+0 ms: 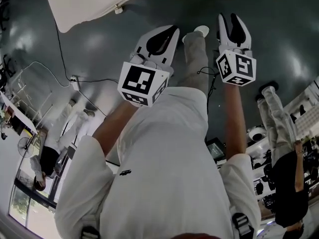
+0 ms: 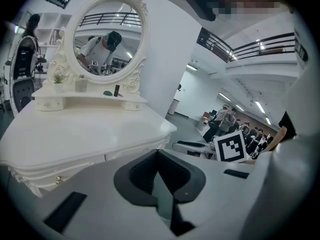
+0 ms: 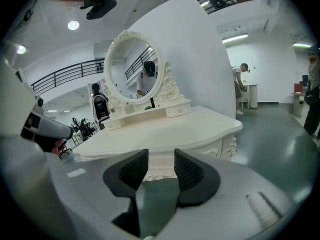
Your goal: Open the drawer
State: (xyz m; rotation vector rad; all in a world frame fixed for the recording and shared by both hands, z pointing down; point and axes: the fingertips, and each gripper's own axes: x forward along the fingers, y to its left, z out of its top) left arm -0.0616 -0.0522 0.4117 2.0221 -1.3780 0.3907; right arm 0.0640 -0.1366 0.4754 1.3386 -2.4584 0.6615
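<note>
Torso in white shirt (image 1: 164, 158): fills the lower head view, with both forearms stretched forward from it
Left tongs (image 2: 157, 153): clenched, pads pressed together with nothing between them; held in the air, short of the table
Right tongs (image 3: 161, 155): released, jaws well apart and the gap empty; only the table's carved front shows beyond them
Table (image 2: 90, 129): white dressing table with a curved top, ahead of both tongs; neither touches it
Floor (image 1: 99, 44): dark, lying between the person and the table
Mirror (image 2: 107, 34): oval in a carved frame, upright on a small shelf (image 2: 90, 100) at the table's back
Drawer (image 2: 72, 170): in the front band under the table top, shut flush
Knob (image 2: 59, 180): small, on the drawer front, seen in the left gripper view; not made out in the right gripper view
Step in hand: the approach, by my reckoning; nothing gripped yet
Next move calls for: bringing the open right tongs square onto the knob, closing on it, then pulling straight out and level so the drawer does not bind
Doubt: the shelf under the mirror seems to have little drawers too; which one is meant I cannot tell
</note>
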